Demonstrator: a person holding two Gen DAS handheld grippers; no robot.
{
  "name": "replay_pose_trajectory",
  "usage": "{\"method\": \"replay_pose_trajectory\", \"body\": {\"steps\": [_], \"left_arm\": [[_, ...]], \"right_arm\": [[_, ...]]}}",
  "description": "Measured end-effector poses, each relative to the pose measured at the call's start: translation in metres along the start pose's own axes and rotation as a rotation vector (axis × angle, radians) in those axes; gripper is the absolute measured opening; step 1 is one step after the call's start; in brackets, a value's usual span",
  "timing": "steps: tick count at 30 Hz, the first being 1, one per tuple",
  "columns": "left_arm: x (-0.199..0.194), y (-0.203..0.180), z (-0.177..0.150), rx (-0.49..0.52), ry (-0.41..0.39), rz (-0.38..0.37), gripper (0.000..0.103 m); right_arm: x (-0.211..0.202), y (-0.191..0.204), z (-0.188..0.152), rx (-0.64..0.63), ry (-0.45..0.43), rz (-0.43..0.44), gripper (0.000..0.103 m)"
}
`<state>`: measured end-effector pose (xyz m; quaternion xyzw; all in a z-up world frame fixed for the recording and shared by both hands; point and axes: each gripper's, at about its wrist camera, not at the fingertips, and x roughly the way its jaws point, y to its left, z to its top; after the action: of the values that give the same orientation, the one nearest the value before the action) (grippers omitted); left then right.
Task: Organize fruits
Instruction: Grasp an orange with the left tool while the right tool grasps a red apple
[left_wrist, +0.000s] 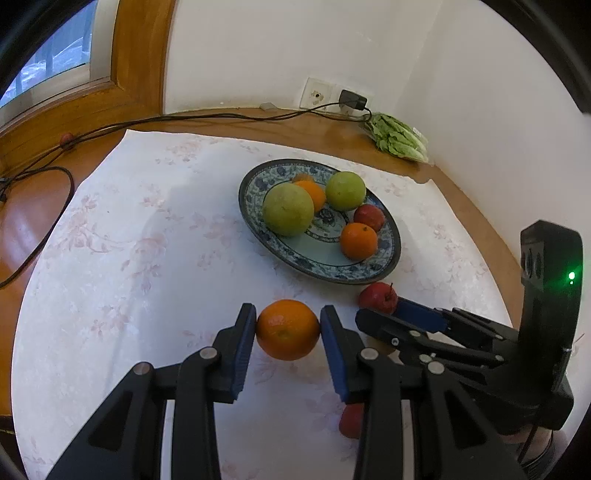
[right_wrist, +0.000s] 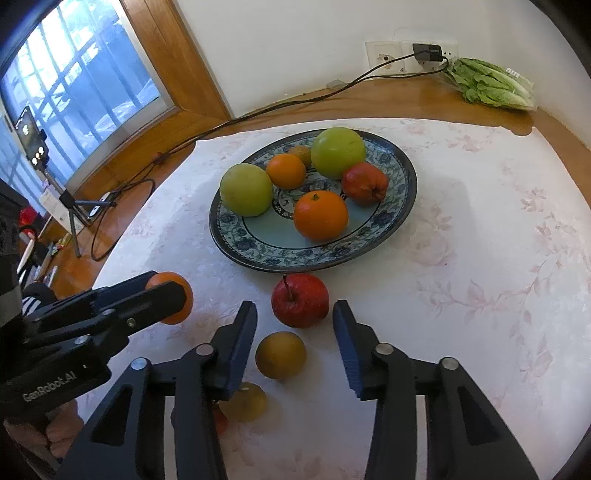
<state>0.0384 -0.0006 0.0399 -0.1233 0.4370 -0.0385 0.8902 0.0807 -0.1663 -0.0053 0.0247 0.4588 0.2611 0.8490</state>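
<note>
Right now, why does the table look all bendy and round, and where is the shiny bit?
Left wrist view: the fisheye lens bows the tablecloth into a curve, dark corners ring the picture, and window light glares off the bare wooden table. Right wrist view: the same curving bends the window frame, and the plate and the fruit look sharp.

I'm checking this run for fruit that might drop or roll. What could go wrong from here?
1. The left gripper grips the round orange only at its sides, so it might slip on the way to the plate.
2. The plate already holds six fruits; the large green fruit sits near the rim, and a new one might knock it off.
3. The open right gripper flanks the red apple without touching; closing off-centre might roll it.
</note>
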Motion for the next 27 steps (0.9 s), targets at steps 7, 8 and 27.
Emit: {"method": "replay_pose_trajectory", "body": {"steps": [7,8,27], "left_arm": [[0.001,0.003,-0.001,-0.005,0.004,0.001,0.038],[0.001,0.003,-0.001,-0.006,0.006,0.003,0.038],[0.001,0.002,0.0,-0.018,0.004,0.012,0.038]], "right_arm": [[0.001,0.001,0.001,0.006,-0.001,-0.016,0.034],[0.002,0.0,0.001,0.009,0.001,-0.008,0.033],[-0.012,0.0,-0.005,0.019,-0.028,0.046,0.032]]}}
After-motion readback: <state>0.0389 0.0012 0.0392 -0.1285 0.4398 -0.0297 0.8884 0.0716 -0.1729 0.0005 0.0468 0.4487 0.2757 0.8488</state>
